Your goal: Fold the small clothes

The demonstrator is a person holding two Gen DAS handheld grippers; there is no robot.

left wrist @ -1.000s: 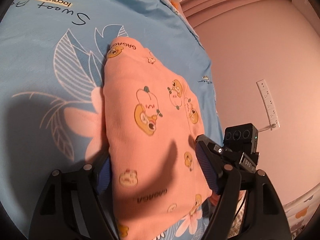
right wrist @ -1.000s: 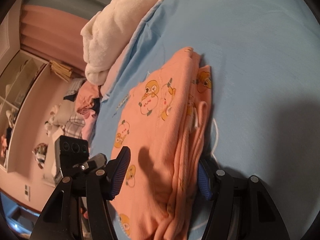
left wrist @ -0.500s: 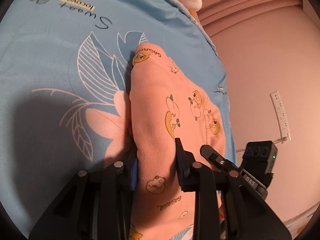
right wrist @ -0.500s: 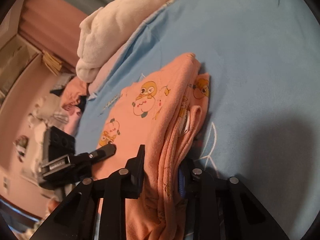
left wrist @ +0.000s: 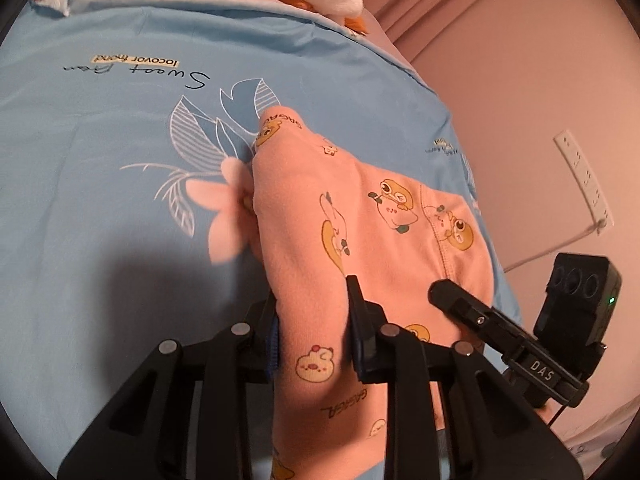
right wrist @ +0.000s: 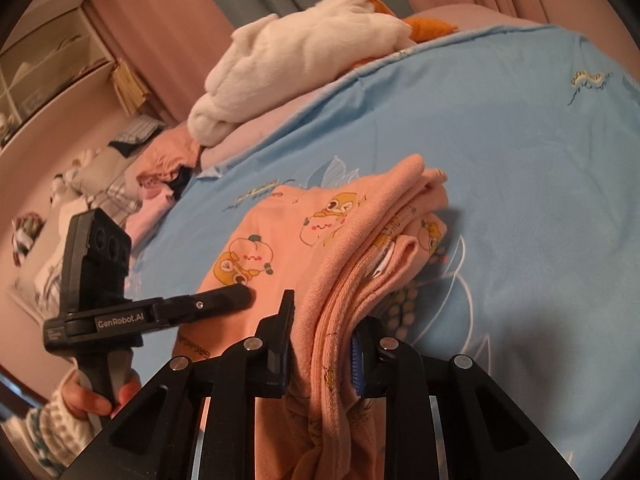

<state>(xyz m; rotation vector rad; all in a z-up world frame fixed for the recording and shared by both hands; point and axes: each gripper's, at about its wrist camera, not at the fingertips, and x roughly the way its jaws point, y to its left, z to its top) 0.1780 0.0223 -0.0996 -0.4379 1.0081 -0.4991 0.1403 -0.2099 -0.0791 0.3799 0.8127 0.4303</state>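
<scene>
Looking down my left tongs point(left wrist: 314, 322), they're now clamped on the near edge of the peach garment point(left wrist: 360, 240), which sits already folded on the blue bedsheet point(left wrist: 100, 200). A second ago those jaws were spread wide on either side of it, so that's the big change: grip made. The other gripper's black finger pokes in from the right, resting over the cloth.

From my right tongs point(right wrist: 322, 334), same story: they were open a second ago and are now pinched shut on the stacked hem layers of the peach garment point(right wrist: 280, 248). The fold stack looks lifted a bit off the sheet at my end. White plush blanket point(right wrist: 304, 60) is piled at the far end of the bed, well clear.

Both ends grabbed means I reckon the next fold or a carry-off is ready to go.
</scene>
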